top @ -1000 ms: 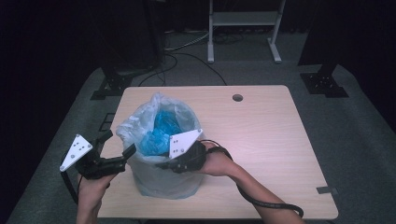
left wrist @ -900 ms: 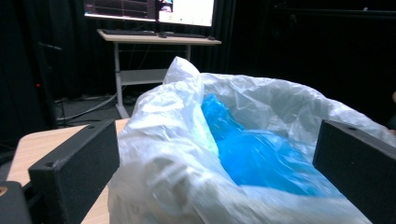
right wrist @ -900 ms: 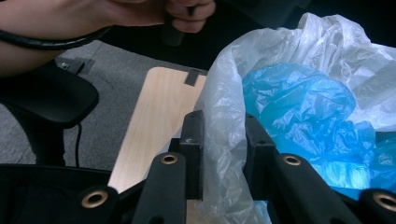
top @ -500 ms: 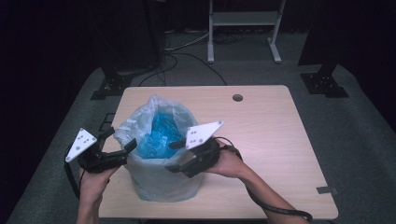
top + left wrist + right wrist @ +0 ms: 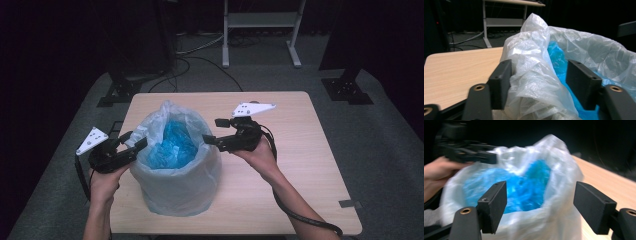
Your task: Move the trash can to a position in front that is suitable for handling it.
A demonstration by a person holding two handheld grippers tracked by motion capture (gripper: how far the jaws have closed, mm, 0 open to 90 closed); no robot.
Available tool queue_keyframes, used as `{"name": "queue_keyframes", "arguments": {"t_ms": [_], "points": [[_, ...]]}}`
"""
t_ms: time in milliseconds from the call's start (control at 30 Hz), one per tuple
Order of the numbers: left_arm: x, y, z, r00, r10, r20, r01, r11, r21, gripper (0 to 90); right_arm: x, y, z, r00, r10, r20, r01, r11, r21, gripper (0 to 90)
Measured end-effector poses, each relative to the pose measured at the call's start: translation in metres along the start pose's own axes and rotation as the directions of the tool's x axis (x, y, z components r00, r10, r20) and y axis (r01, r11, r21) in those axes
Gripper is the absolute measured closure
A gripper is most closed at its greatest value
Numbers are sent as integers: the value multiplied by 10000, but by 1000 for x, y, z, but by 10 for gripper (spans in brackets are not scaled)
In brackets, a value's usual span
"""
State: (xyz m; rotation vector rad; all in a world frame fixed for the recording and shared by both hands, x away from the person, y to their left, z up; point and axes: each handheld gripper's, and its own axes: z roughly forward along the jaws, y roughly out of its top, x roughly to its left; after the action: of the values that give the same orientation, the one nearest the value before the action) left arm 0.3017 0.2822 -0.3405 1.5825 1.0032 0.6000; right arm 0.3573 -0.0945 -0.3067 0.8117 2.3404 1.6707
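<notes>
Two tools work the rim of a translucent bag near the front edge of the wooden surface [image 5: 300, 150].

The translucent white bag [image 5: 177, 175] lines a round bin and holds crumpled blue plastic [image 5: 172, 145]. At the bag's left rim, the left tool [image 5: 134, 141] has just been closing; a bunched fold of the film sits between its jaws, one pad touching, the other not yet pressing, probably to gather the rim. At the bag's right rim, the right tool [image 5: 216, 131] has just been opening and stands wide with nothing held, likely freed to take a new hold.
</notes>
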Motion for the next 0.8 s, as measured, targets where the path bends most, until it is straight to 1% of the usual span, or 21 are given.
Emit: {"name": "queue_keyframes", "arguments": {"t_ms": [33, 133, 167, 200, 233, 267, 300, 333, 367, 400, 467, 500, 533, 567, 600, 633, 700, 733, 767, 800], "points": [[0, 0, -1, 9999, 68, -89, -68, 10000, 1, 429, -2, 0, 4, 9998, 145, 113, -147, 9998, 153, 257], [2, 1, -5, 9992, 265, -291, -266, 9996, -33, 538, -6, -1, 14, 9980, 322, 543, -348, 9983, 472, 257], [2, 2, -7, 9986, 364, -374, -368, 9993, -81, 584, -6, -2, 16, 9974, 347, 626, -379, 9979, 519, 257], [2, 2, -7, 9986, 364, -374, -368, 9993, -81, 631, -6, -2, 16, 9974, 347, 626, -379, 9979, 519, 257], [2, 3, -10, 9970, 578, -507, -584, 9982, -117, 673, -8, -3, 21, 9957, 448, 808, -498, 9968, 619, 258], [2, 3, -10, 9970, 578, -507, -584, 9982, -117, 717, -8, -3, 21, 9957, 448, 808, -498, 9968, 619, 258], [2, 3, -12, 9961, 691, -544, -701, 9974, -159, 717, -8, -4, 23, 9951, 549, 820, -605, 9959, 666, 258], [2, 4, -16, 9959, 790, -441, -804, 9963, -314, 805, -9, -6, 28, 9941, 657, 857, -724, 9944, 770, 262], [2, 4, -16, 9959, 790, -441, -804, 9963, -314, 831, -9, -6, 28, 9941, 657, 857, -724, 9944, 770, 262], [1, 5, -20, 9944, 962, -437, -981, 9942, -446, 852, -8, -8, 32, 9937, 716, 865, -788, 9935, 825, 276], [-1, 5, -22, 9938, 1034, -418, -1056, 9928, -564, 871, -8, -9, 34, 9937, 678, 890, -758, 9930, 901, 328], [-1, 6, -23, 9937, 1036, -418, -1060, 9925, -609, 874, -7, -9, 35, 9940, 622, 895, -703, 9934, 905, 368], [-1, 6, -24, 9941, 1011, -395, -1035, 9924, -665, 876, -6, -9, 36, 9941, 582, 921, -665, 9937, 898, 391], [-1, 6, -24, 9941, 1011, -395, -1035, 9924, -665, 878, -6, -9, 36, 9941, 582, 921, -665, 9937, 898, 391], [0, 6, -24, 9941, 1006, -397, -1032, 9922, -697, 878, -5, -7, 36, 9936, 550, 990, -637, 9941, 875, 454], [1, 7, -25, 9950, 918, -397, -948, 9922, -816, 879, -4, -6, 35, 9928, 506, 1090, -599, 9946, 847, 481], [2, 8, -25, 9953, 889, -390, -920, 9921, -856, 882, -3, -5, 35, 9911, 405, 1270, -511, 9954, 808, 538], [2, 8, -26, 9954, 879, -378, -909, 9920, -874, 882, -3, -5, 35, 9911, 405, 1270, -511, 9954, 808, 538], [3, 8, -25, 9960, 818, -368, -850, 9917, -960, 884, -2, -4, 35, 9900, 349, 1368, -463, 9956, 813, 569], [4, 8, -24, 9966, 753, -346, -784, 9921, -983, 885, 0, -1, 34, 9877, 154, 1558, -280, 9965, 794, 624]]}}
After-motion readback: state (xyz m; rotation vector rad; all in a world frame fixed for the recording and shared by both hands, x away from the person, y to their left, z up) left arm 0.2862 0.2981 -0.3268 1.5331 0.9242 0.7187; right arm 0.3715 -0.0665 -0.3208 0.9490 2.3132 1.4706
